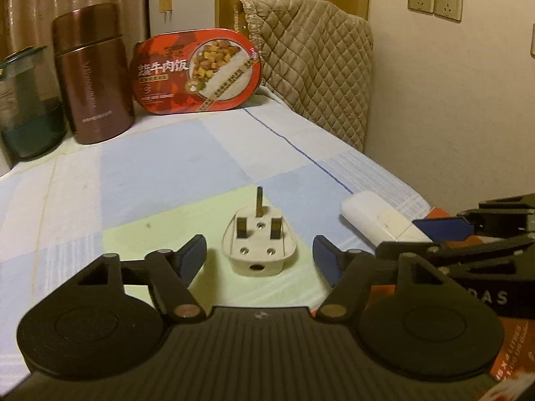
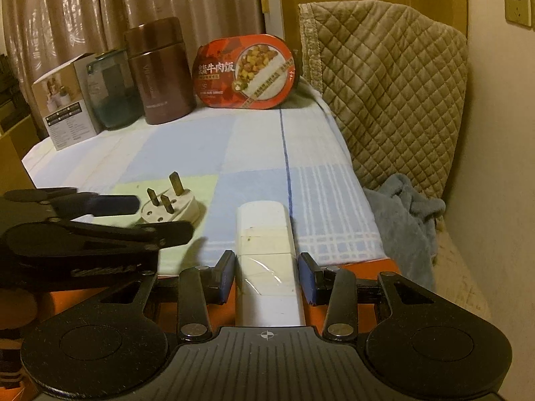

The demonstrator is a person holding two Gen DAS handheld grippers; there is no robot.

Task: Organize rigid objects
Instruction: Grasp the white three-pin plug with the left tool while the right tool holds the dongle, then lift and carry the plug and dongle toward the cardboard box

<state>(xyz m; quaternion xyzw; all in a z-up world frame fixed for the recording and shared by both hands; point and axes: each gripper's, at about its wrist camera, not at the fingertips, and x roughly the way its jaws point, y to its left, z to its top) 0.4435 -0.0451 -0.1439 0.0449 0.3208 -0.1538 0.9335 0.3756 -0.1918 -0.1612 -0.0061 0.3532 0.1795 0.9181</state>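
Grasp step: left gripper (image 1: pixel 259 255) fingers open around plug (image 1: pixel 259 245), needing closure; right gripper (image 2: pixel 265 275) clamped white bar (image 2: pixel 265 254).

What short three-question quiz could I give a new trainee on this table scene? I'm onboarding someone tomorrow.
1. True or false: the pins of the white plug point upward.
2. Which object lies between the fingers of the right gripper? A) brown flask B) long white block C) red meal box
3. Fill in: the left gripper has its fingers on either side of the ____, not touching it.

Key: 1 true; 2 B; 3 plug
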